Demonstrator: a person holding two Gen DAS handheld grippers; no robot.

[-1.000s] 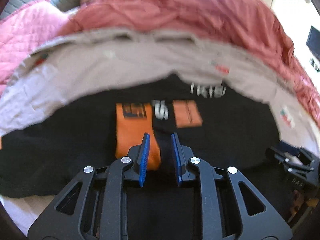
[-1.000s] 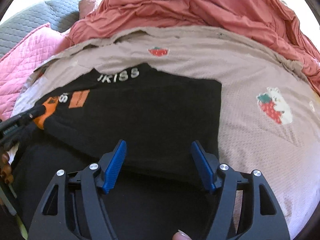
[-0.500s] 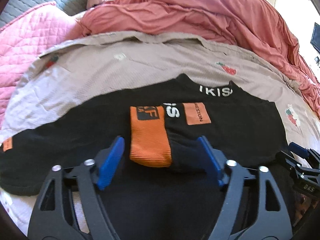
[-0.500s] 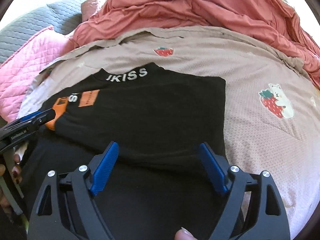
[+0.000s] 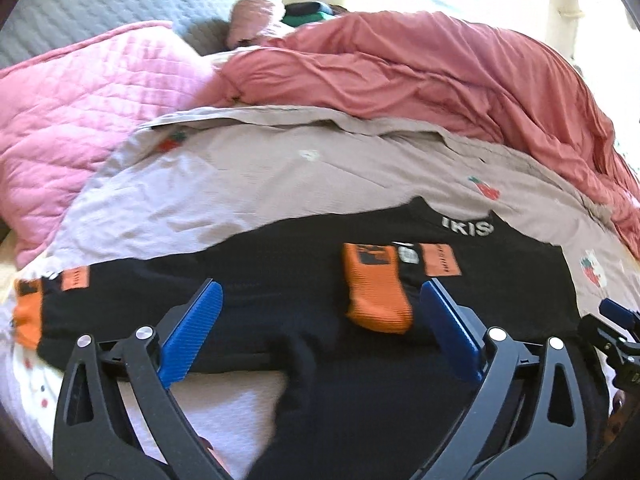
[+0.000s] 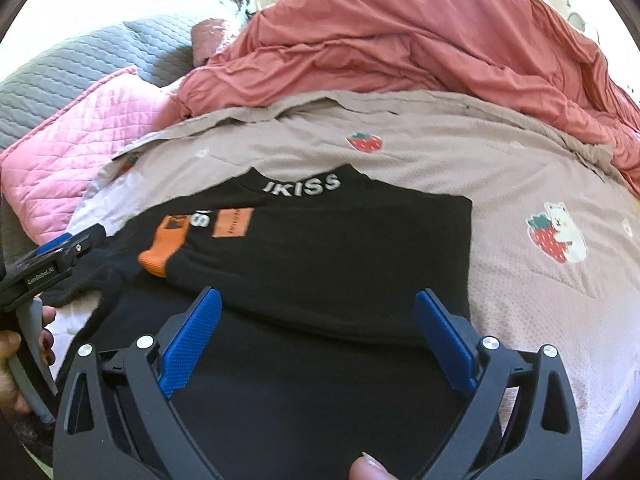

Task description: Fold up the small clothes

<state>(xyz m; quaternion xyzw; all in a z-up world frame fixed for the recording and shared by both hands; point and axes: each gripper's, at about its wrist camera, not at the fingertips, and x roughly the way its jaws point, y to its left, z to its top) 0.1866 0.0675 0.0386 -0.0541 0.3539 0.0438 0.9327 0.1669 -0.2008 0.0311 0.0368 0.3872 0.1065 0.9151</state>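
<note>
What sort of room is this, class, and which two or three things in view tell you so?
Most likely a bedroom, with a bed as the work surface. The black top lies on a strawberry-print bedsheet, a rumpled red duvet is heaped behind it, and a pink quilted pillow sits at the side.

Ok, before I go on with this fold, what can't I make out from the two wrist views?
- Black top, lower hem: both views, behind the gripper bodies and cut off by the bottom edge.
- Orange patch print: left wrist view, too blurred to read.
- Collar lettering: left wrist view, its end curves out of sight.
- Right gripper: left wrist view, cut off by the edge.
</note>
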